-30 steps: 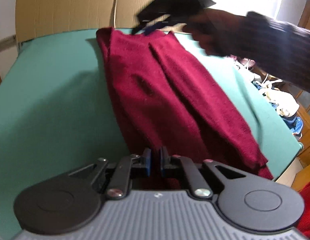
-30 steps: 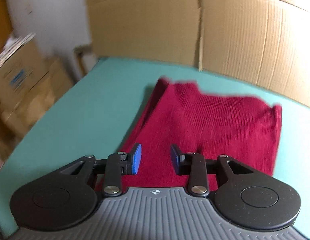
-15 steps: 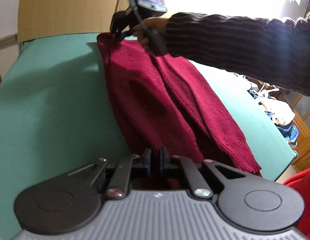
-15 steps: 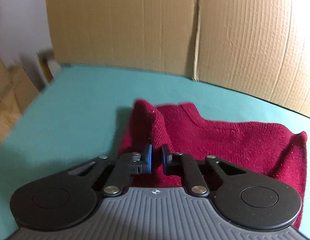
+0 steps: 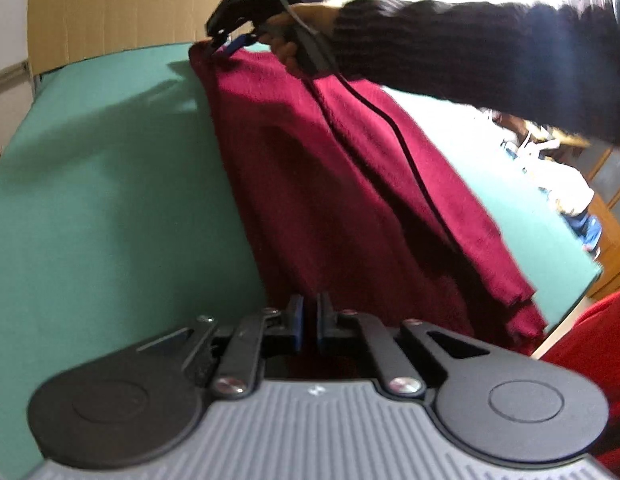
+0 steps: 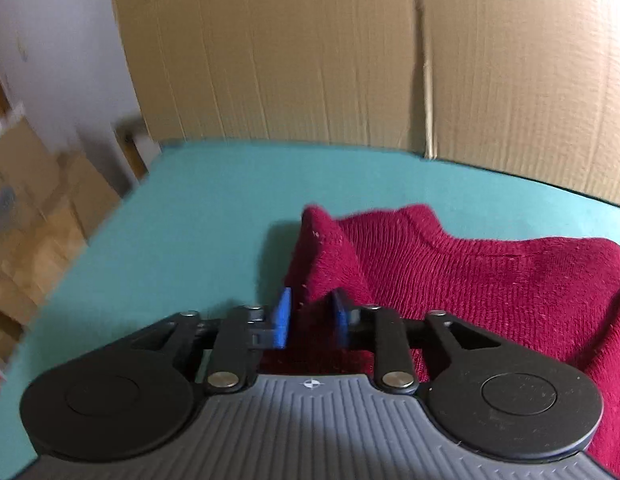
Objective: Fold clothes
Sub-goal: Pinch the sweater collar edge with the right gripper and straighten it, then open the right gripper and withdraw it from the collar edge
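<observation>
A dark red knit sweater [image 5: 329,168] lies lengthwise on the green table [image 5: 110,200]. My left gripper [image 5: 308,320] is shut on its near edge, and the cloth rises from there. At the far corner my right gripper [image 5: 230,40] hangs over the sweater's top edge, held by a hand in a dark striped sleeve [image 5: 469,52]. In the right wrist view the right gripper [image 6: 310,316] has its jaws opening. A raised fold of the sweater [image 6: 489,280] stands between the blue pads [image 6: 284,316].
A cardboard wall [image 6: 310,60] stands along the table's far edge. Stacked boxes [image 6: 38,208] sit off the table's left side. A black cable [image 5: 409,152] trails over the sweater. Clutter [image 5: 569,200] and a red cloth [image 5: 589,352] lie past the table's right edge.
My right gripper travelled to the sweater's far corner, narrowed nearly shut there, and has now spread again around a fold of cloth. The left gripper has kept its grip and place.
</observation>
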{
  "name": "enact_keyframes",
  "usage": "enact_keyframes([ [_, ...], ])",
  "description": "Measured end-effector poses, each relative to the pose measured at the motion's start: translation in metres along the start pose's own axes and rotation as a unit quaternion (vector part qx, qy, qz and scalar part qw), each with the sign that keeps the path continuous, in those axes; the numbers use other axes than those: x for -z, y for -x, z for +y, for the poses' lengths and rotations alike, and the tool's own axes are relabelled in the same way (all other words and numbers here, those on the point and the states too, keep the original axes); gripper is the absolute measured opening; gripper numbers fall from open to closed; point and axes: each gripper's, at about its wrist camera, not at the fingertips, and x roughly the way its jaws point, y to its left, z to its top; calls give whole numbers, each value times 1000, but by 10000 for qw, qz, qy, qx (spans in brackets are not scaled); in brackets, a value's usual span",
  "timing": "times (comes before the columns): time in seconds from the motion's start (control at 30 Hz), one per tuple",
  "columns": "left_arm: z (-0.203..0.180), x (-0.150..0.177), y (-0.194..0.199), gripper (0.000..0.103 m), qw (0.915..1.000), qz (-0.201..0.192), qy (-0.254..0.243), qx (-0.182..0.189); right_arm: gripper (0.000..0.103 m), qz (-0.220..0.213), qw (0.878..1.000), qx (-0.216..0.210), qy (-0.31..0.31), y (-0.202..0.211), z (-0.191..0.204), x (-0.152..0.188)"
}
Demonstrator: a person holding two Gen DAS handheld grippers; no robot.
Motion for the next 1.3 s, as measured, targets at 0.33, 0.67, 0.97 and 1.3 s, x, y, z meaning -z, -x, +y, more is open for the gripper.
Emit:
enact_keyframes([
  [0.33,0,-6,-12,0,9997,-102,127,191,10,87,9944,867,601,-22,24,6],
  [0.67,0,12,-13,0,9999,141,85,38,15,57,9965,404,728,-38,26,9],
  [0.97,2,11,-13,0,9999,144,33,53,31,-155,9993,-309,127,36,-1,11],
  [1.3,0,9,-11,0,9994,304,-171,73,13,369,9989,-274,-10,-8,4,17],
])
